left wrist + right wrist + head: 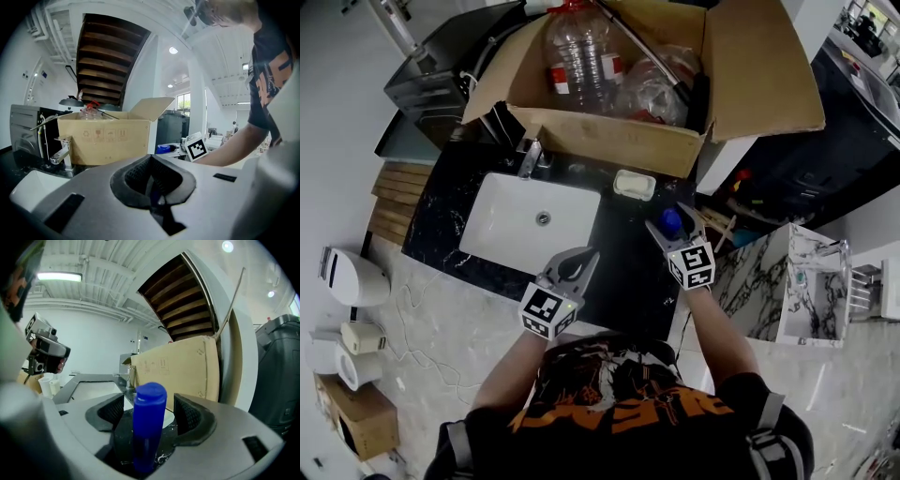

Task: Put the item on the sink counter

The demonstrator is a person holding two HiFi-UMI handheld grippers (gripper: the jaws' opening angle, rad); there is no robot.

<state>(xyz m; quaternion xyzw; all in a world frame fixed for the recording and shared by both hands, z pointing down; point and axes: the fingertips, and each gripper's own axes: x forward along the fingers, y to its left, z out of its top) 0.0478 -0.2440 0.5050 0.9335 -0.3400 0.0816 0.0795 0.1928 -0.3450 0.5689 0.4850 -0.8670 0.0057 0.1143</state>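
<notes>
A blue capped bottle (671, 222) (149, 427) stands upright on the black marble sink counter (619, 272), to the right of the basin. My right gripper (674, 217) (150, 409) is open around it, and a gap shows between the bottle and each pad. My left gripper (584, 260) (152, 178) is shut and holds nothing. It hovers over the counter's front part, just right of the white basin (520, 220).
A big open cardboard box (619, 141) holding plastic bottles (577, 52) fills the back of the counter. A faucet (530, 157) and a white soap dish (634, 185) stand in front of it. A marble ledge (787, 281) lies to the right.
</notes>
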